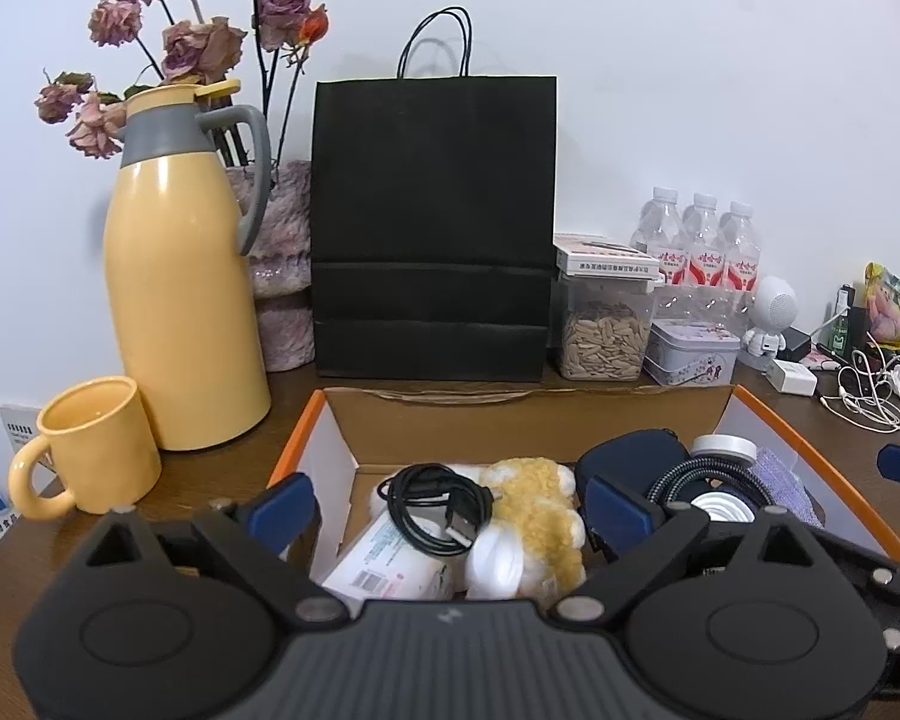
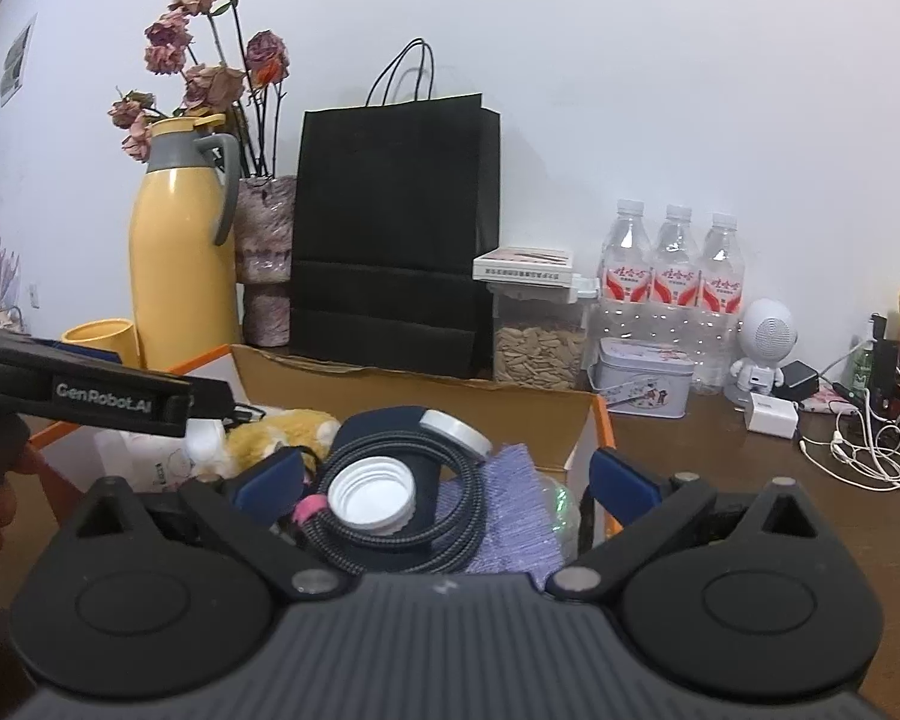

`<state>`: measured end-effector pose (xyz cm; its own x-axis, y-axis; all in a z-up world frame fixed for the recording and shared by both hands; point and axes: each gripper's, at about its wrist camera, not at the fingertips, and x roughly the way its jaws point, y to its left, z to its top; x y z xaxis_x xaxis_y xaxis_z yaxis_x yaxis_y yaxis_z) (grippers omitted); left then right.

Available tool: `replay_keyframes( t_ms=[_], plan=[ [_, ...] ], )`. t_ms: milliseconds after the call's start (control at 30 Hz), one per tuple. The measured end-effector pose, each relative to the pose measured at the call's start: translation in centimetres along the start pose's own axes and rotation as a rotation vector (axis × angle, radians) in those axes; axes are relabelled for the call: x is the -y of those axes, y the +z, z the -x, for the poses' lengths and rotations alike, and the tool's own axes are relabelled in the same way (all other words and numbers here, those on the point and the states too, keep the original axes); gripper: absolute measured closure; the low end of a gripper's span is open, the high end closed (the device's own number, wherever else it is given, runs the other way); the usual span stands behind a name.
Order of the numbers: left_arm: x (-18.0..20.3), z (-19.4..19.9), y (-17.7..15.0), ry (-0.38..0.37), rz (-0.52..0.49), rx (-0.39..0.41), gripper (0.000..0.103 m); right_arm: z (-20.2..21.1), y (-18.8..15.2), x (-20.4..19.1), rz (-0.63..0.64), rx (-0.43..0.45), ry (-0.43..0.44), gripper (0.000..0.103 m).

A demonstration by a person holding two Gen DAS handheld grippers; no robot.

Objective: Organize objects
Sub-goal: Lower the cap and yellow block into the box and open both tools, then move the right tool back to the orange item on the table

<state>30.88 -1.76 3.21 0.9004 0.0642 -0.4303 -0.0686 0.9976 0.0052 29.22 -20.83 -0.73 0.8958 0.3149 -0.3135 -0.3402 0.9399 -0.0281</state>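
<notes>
An open cardboard box (image 1: 510,420) with orange edges sits on the brown table and holds mixed items. In the left wrist view my left gripper (image 1: 450,510) is open above a coiled black USB cable (image 1: 438,504), a yellow plush toy (image 1: 534,510) and a white tube (image 1: 384,564). In the right wrist view my right gripper (image 2: 444,480) is open above a braided grey cable (image 2: 402,516), a white bottle cap (image 2: 369,495), a purple cloth (image 2: 516,510) and a dark blue pouch (image 2: 384,426). The left gripper's body (image 2: 90,396) shows at the left.
Behind the box stand a yellow thermos (image 1: 180,300), a yellow mug (image 1: 90,450), a vase of dried roses (image 1: 282,264), a black paper bag (image 1: 432,228), a seed jar (image 1: 606,330), a tin (image 1: 690,354) and water bottles (image 1: 702,246). A white robot speaker (image 2: 762,348), charger and earphone wires (image 2: 858,450) lie right.
</notes>
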Motion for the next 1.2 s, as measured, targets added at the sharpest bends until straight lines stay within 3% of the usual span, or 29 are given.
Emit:
replay_keyframes(
  t_ms=[300, 633, 933, 1067, 1200],
  plan=[
    [0.3, 0.8, -0.3, 0.004, 0.0, 0.011, 0.005, 0.6, 0.1, -0.7, 0.011, -0.006, -0.003, 0.0],
    [-0.3, 4.6, -1.8, 0.005, -0.002, 0.041, 0.005, 3.3, -1.0, -2.3, 0.009, -0.01, -0.05, 0.0],
    [-1.7, 7.5, -4.9, -0.011, -0.035, -0.009, 0.005, 4.4, -3.9, -4.1, -0.006, -0.167, -0.038, 0.0],
    [-2.2, 7.3, -6.3, -0.037, -0.059, -0.093, 0.004, 3.6, -4.7, -4.7, -0.034, -0.241, -0.027, 0.0],
    [-3.2, 6.7, -7.2, -0.027, -0.036, -0.148, 0.004, 1.9, -5.0, -5.0, -0.088, -0.31, -0.034, 0.01]
  ],
)
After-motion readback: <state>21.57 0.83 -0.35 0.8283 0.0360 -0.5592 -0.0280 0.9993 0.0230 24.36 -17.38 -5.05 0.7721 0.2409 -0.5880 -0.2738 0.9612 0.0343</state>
